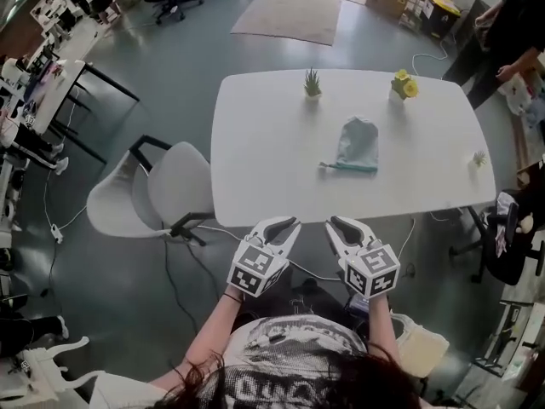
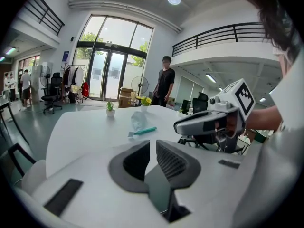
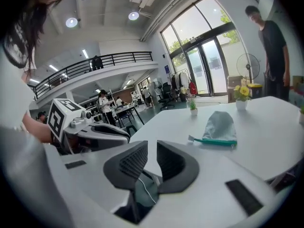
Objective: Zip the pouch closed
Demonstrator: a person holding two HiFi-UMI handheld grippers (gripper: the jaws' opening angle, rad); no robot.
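Observation:
A pale green pouch [image 1: 356,143] with a teal zipper edge [image 1: 351,167] lies flat on the white table [image 1: 272,143], right of its middle. It also shows in the left gripper view as the pouch [image 2: 137,121] and in the right gripper view as the pouch [image 3: 219,125]. Both grippers hang side by side in front of the table's near edge, well short of the pouch. My left gripper [image 1: 288,223] [image 2: 152,148] stands narrowly open with nothing between its jaws. My right gripper [image 1: 339,223] [image 3: 152,151] is also slightly open and holds nothing.
A small green plant [image 1: 312,82] and a pot of yellow flowers [image 1: 404,84] stand at the table's far edge, a tiny plant [image 1: 479,158] at its right end. A white chair [image 1: 162,186] sits at the left. A person [image 1: 511,24] stands beyond the far right corner.

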